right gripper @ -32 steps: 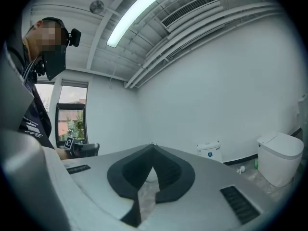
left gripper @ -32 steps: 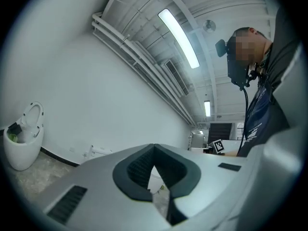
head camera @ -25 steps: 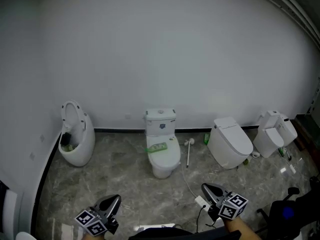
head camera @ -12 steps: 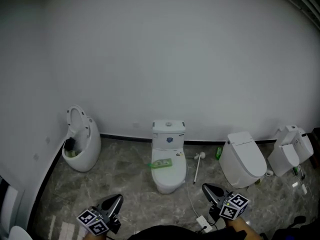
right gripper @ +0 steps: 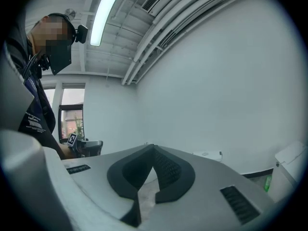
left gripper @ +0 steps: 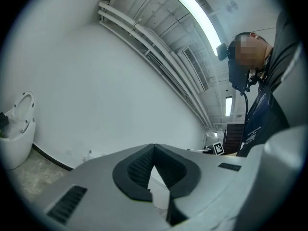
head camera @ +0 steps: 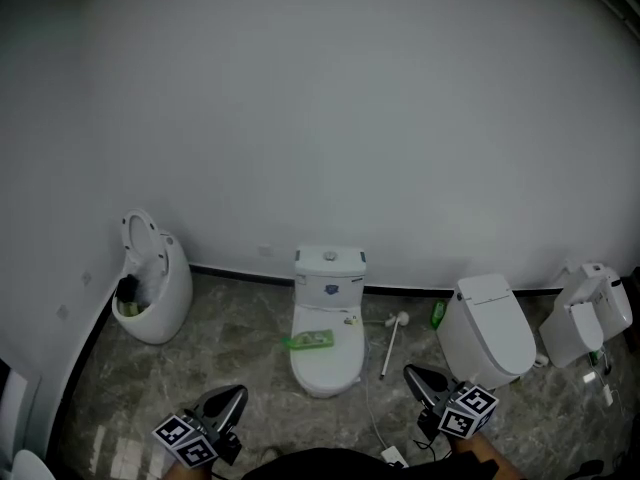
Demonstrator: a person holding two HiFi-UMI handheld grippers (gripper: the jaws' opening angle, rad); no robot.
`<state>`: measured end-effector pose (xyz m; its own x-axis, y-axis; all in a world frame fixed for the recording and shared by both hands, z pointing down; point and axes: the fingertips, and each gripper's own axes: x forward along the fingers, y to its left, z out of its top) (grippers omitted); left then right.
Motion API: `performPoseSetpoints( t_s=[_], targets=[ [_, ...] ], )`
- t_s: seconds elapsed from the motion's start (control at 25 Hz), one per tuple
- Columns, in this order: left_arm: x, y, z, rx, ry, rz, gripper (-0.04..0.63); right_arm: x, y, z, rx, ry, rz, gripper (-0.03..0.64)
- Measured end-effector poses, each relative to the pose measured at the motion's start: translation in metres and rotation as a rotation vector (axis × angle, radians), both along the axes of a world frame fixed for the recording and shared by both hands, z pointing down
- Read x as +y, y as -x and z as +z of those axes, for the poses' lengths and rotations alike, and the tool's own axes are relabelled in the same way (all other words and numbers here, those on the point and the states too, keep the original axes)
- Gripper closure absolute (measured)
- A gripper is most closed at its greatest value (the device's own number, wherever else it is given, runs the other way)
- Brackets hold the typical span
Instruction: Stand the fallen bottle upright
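Ahead of me: bottle (head camera: 308, 340) on middle toilet (head camera: 330, 373), brush (head camera: 390, 346) on floor just right, second toilet (head camera: 490, 338) beyond.

Ahead of my jaws a plain white wall (head camera: 320, 118) meets a grey marbled floor (head camera: 240, 348); white toilets (head camera: 328, 366) stand along it. Above my jaws, a long ceiling lamp (left gripper: 199, 20) shines.

Fallen bottle (head camera: 310, 340): a small green bottle with a paler patch along its side, lying flat on its side on the closed lid of the middle toilet (head camera: 335, 370), at the lid's left edge, its long axis running roughly left to right.
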<state>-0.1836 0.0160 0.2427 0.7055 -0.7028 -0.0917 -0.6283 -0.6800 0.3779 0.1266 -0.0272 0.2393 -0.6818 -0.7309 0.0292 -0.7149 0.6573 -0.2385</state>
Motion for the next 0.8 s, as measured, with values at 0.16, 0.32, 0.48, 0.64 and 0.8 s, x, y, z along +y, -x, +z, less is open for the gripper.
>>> performPoseSetpoints(
  t_s=[0.16, 0.32, 0.48, 0.64, 0.8],
  targets=[
    [-0.061, 0.004, 0.006, 0.019, 0.010, 0.045, 0.571, -0.051, 0.011, 0.003, 0.014, 0.010, 0.027, 0.615],
    [-0.133, 0.028, 0.013, 0.037, 0.013, 0.107, 0.571, -0.104, 0.037, 0.003, 0.032, 0.010, 0.076, 0.615],
    [-0.210, 0.062, 0.016, 0.039, 0.027, 0.174, 0.571, -0.161, 0.066, -0.005, 0.040, -0.001, 0.152, 0.615],
    [-0.275, 0.092, 0.015, 0.027, 0.023, 0.236, 0.571, -0.210, 0.097, -0.009, 0.021, 0.011, 0.219, 0.615],
    [-0.326, 0.115, 0.020, 0.029, 0.026, 0.263, 0.571, -0.246, 0.124, -0.003, 0.022, 0.018, 0.241, 0.615]
  ],
)
